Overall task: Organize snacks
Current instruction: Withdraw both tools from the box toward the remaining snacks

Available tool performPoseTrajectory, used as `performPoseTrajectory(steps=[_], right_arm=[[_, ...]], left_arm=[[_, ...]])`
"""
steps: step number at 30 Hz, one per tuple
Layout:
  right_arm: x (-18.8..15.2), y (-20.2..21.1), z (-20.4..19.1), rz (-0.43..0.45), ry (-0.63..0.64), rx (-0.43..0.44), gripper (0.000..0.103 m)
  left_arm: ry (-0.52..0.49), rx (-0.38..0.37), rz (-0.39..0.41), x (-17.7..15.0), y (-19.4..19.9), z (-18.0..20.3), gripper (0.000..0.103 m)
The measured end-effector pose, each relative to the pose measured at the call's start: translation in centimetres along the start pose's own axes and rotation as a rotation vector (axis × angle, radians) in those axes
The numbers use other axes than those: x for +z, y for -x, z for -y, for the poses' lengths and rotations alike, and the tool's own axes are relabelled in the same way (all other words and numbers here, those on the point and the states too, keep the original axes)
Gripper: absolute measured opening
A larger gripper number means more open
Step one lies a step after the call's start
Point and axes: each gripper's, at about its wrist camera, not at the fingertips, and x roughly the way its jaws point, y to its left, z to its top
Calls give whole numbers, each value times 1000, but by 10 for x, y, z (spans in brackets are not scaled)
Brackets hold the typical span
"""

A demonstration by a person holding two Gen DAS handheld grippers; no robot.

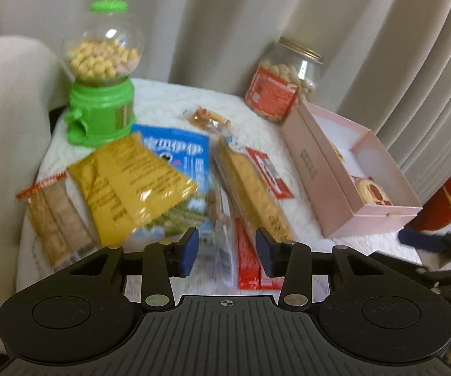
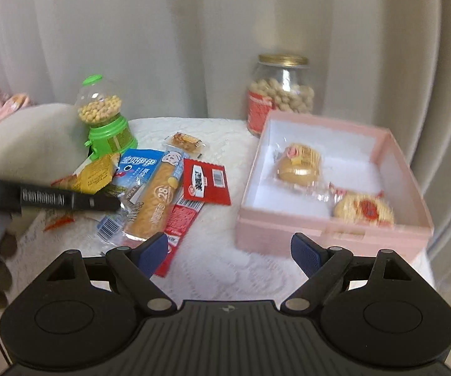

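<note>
Left wrist view, left claw (image 1: pixel 227 252) open and empty, snack pile (image 1: pixel 150 181) just beyond.

Table (image 2: pixel 219 269) with cloth. Dispenser (image 2: pixel 106 119) at rear left; jar (image 2: pixel 280 94) at rear right, just behind the box (image 2: pixel 332 228). Two pastries (image 2: pixel 299 164) lie in the box. Packets (image 2: pixel 153 194) lie heaped left of the box, before the dispenser; one small sweet (image 2: pixel 184 141) lies behind the heap.
</note>
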Motion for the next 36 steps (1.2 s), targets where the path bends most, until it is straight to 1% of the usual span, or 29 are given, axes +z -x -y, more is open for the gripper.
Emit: performPoseTrajectory(steps=[2, 4, 6, 8, 9, 10, 12, 13, 15, 16, 17, 18, 20, 21, 22, 23, 24, 25, 26, 29, 31, 33, 34, 36], right_arm=[[-5, -7, -6, -27, -25, 13, 86], [-12, -17, -14, -41, 11, -3, 86], [-22, -29, -21, -32, 61, -29, 86], [-34, -40, -20, -28, 77, -18, 86], [-38, -47, -17, -41, 98, 18, 86], [-40, -53, -15, -56, 129, 41, 86], [-38, -57, -9, -63, 163, 50, 86], [-34, -55, -3, -60, 134, 58, 86], [-29, -49, 12, -56, 36, 109, 86], [-28, -47, 15, -59, 9, 122, 86], [-28, -45, 16, -48, -3, 114, 86], [-30, -42, 15, -28, 0, 96, 86], [-34, -41, 8, -38, 17, 46, 86], [-37, -38, 5, -41, 15, 37, 86], [-41, -34, 2, -44, 15, 45, 86], [-43, -30, -1, -50, 20, 55, 86], [-45, -28, -5, -55, 33, 56, 86], [-48, -26, -10, -59, 46, 44, 86], [-48, -25, -13, -62, 55, 28, 86], [-45, -22, -24, -88, 76, -1, 86], [-41, -19, -34, -107, 128, -39, 86], [-41, -11, -43, -88, 177, -82, 86], [-41, -7, -43, -76, 178, -87, 86], [-39, -3, -43, -74, 160, -49, 86]], left_arm=[[25, -7, 23, -8, 4, -6, 45], [49, -15, 61, -17, 8, -10, 45], [66, -36, 114, -28, 7, -13, 45], [87, -28, 158, -38, 4, -16, 45], [103, -15, 151, -38, 1, -17, 45], [111, -14, 121, -34, -4, -17, 45], [111, 6, 53, -24, -13, -14, 45], [99, 22, 48, -21, -16, -9, 45], [72, 37, 76, -20, -15, -2, 45], [55, 43, 100, -20, -14, 1, 45], [46, 50, 117, -21, -13, 3, 45], [51, 57, 116, -21, -14, 3, 45], [47, 49, 85, -18, -18, 2, 45], [28, 48, 68, -17, -20, 4, 45], [4, 45, 57, -16, -21, 6, 45], [-9, 34, 50, -15, -22, 7, 41], [-6, 12, 47, -15, -22, 6, 36], [2, -8, 46, -16, -21, 5, 19], [10, -21, 48, -18, -18, 3, 15], [46, -40, 51, -34, -1, -2, 15], [61, -51, 42, -45, 12, -5, 15], [67, -40, 38, -52, 22, -7, 15], [70, -35, 43, -55, 28, -8, 15], [86, -37, 64, -58, 38, -12, 15]])
